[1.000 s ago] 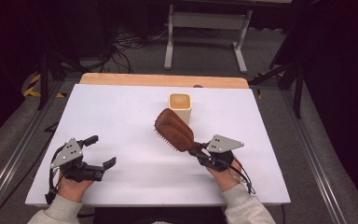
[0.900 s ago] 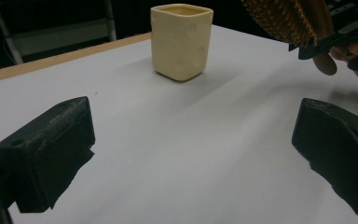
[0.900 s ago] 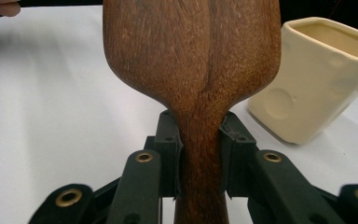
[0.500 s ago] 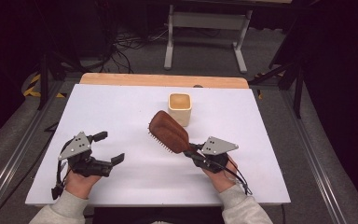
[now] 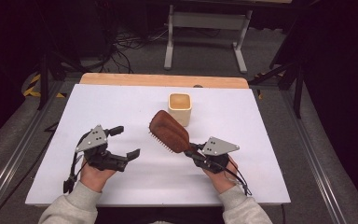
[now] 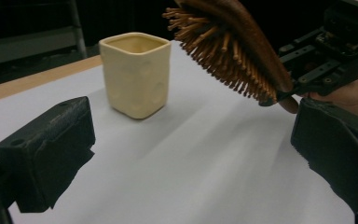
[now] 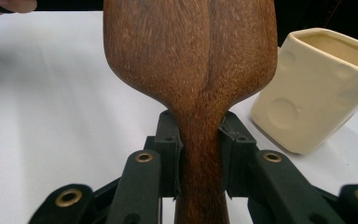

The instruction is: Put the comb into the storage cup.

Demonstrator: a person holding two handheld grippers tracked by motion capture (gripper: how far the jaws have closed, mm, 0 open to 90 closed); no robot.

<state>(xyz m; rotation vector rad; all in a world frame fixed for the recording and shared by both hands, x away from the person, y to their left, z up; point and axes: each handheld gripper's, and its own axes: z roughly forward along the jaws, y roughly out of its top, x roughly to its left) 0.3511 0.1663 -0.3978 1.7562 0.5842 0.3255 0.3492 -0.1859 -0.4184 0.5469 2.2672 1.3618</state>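
Shifting: my right claw (image 5: 192, 150), pinching the brown wooden paddle hairbrush (image 5: 168, 131), has swung it leftward.
Left claw (image 5: 127, 142): spread, now nearer the brush.
Meaning: I judge a handover.

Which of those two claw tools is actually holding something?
The right gripper, on the person's right hand: its jaws are clamped on the handle of the wooden hairbrush, held above the table. The left gripper has its jaws spread with nothing between them.
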